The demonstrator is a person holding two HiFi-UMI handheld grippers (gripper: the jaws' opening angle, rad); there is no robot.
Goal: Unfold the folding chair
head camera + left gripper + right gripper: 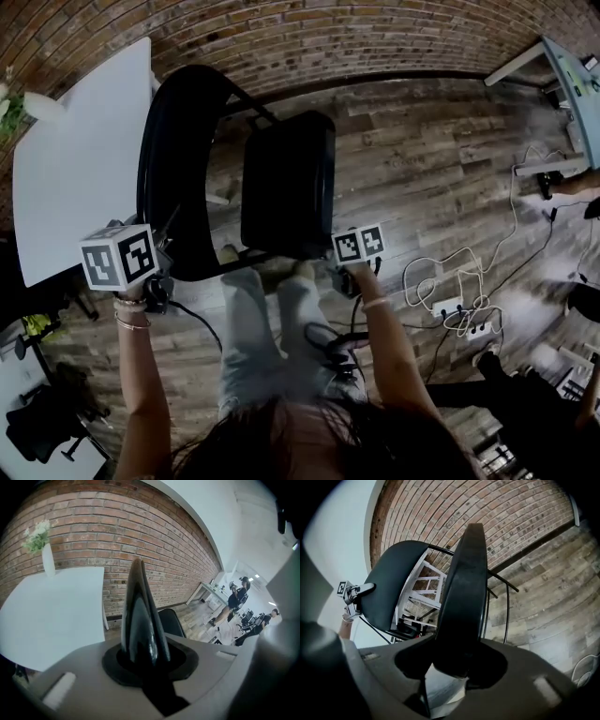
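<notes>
The black folding chair stands on the wood floor in front of me, seen from above in the head view. Its curved backrest (176, 169) is at the left and its seat (287, 183) is at the centre, tipped up. My left gripper (157, 286) is shut on the backrest's near edge; that thin black edge (139, 616) rises between the jaws of the left gripper (143, 660). My right gripper (343, 272) is shut on the seat's near edge, and the thick seat edge (464, 597) fills the gap of the right gripper (454, 663). The right gripper view also shows the backrest (389, 588).
A white table (80, 159) stands close to the chair's left, with a vase of flowers (47, 555) on it. A brick wall (309, 37) runs behind. Cables and a power strip (459, 305) lie on the floor at the right. A desk (572, 84) and people (236, 597) are further off.
</notes>
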